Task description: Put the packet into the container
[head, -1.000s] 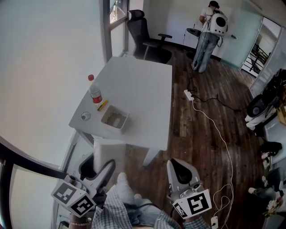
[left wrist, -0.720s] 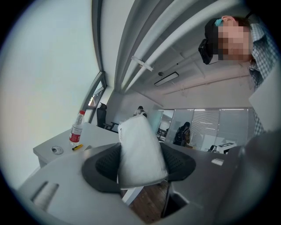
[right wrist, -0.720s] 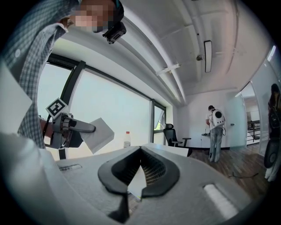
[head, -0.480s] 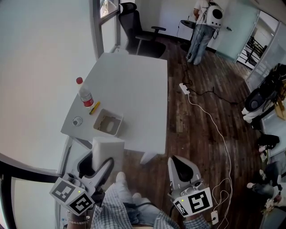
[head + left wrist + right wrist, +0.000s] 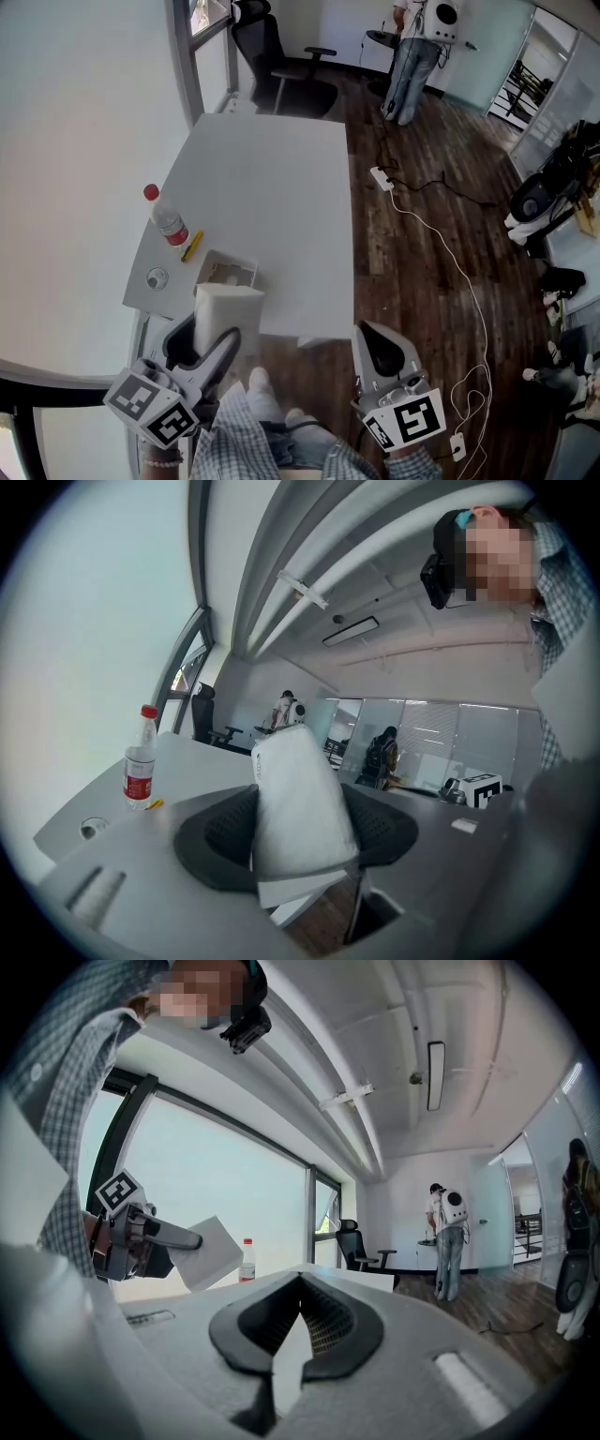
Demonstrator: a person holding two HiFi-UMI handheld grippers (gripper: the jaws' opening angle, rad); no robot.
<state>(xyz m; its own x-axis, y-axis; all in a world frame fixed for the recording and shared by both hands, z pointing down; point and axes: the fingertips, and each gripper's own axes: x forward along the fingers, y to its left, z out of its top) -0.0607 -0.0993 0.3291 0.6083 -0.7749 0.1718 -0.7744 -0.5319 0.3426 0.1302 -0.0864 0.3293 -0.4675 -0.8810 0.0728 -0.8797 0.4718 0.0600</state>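
Observation:
A white packet (image 5: 227,306) stands upright between the jaws of my left gripper (image 5: 202,339), which is shut on it. In the left gripper view the packet (image 5: 296,803) fills the gap between the black pads. The container (image 5: 246,270), a shallow open tray, sits on the white table (image 5: 281,178) near its front edge; the packet hides its near side. My right gripper (image 5: 381,351) hangs over the wooden floor beside the table, shut with nothing in it; in its own view the right gripper (image 5: 300,1318) has its tips meeting.
A water bottle (image 5: 167,218) with a red cap, a yellow stick (image 5: 191,245) and a small round lid (image 5: 157,277) lie left of the container. A black office chair (image 5: 281,56) stands behind the table. A power strip (image 5: 381,176) and cable lie on the floor; a person (image 5: 412,42) stands far back.
The table, the bottle and the container have slid down and nearer in the head view. The packet now overlaps the container's near edge. Both grippers keep their pose.

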